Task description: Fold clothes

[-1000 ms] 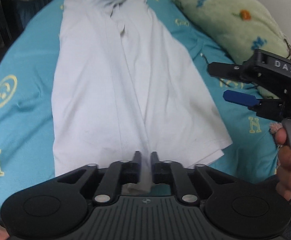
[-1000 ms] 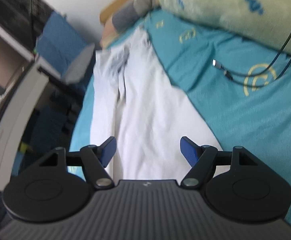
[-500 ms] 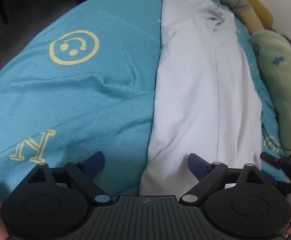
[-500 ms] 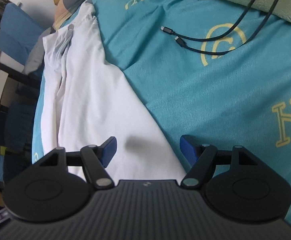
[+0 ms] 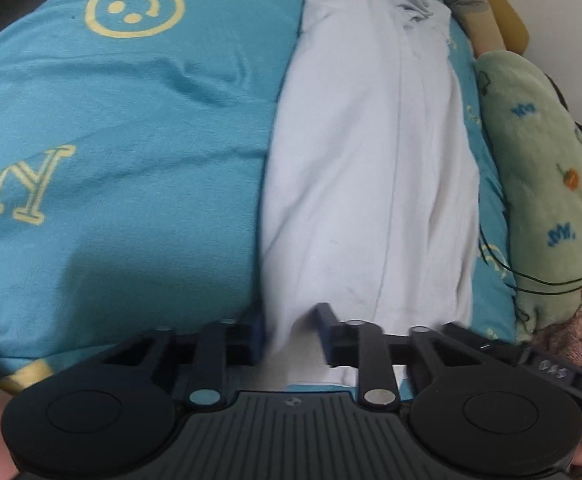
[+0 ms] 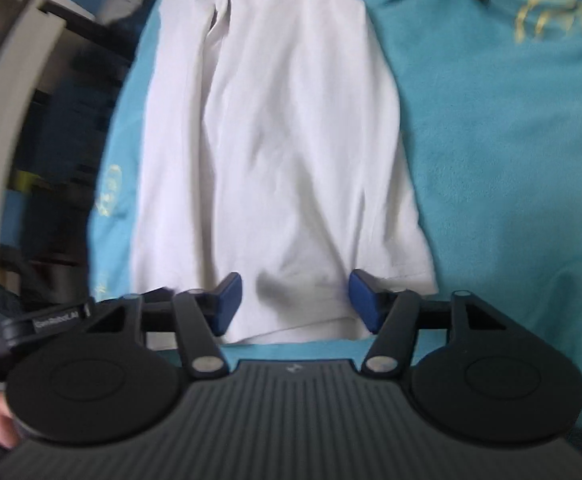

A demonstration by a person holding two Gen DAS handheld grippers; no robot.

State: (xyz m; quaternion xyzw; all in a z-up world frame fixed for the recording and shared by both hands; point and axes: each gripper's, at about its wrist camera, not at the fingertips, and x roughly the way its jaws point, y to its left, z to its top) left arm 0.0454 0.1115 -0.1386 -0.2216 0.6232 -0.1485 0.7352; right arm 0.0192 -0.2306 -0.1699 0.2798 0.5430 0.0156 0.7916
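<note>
The left gripper (image 5: 291, 334), spread wide half a second ago, is now seen narrowed around the near left corner of the long white cotton garment (image 5: 371, 168), though blur leaves it unclear whether cloth is actually pinched. The right gripper (image 6: 295, 300) has been brought over the near hem, jaws apart. Beyond, the garment is laid lengthwise on the turquoise patterned bedsheet (image 5: 123, 152); an end-to-end fold seems imminent.

Left gripper (image 5: 291, 332) narrower than before, astride shirt (image 5: 371, 168) hem
</note>
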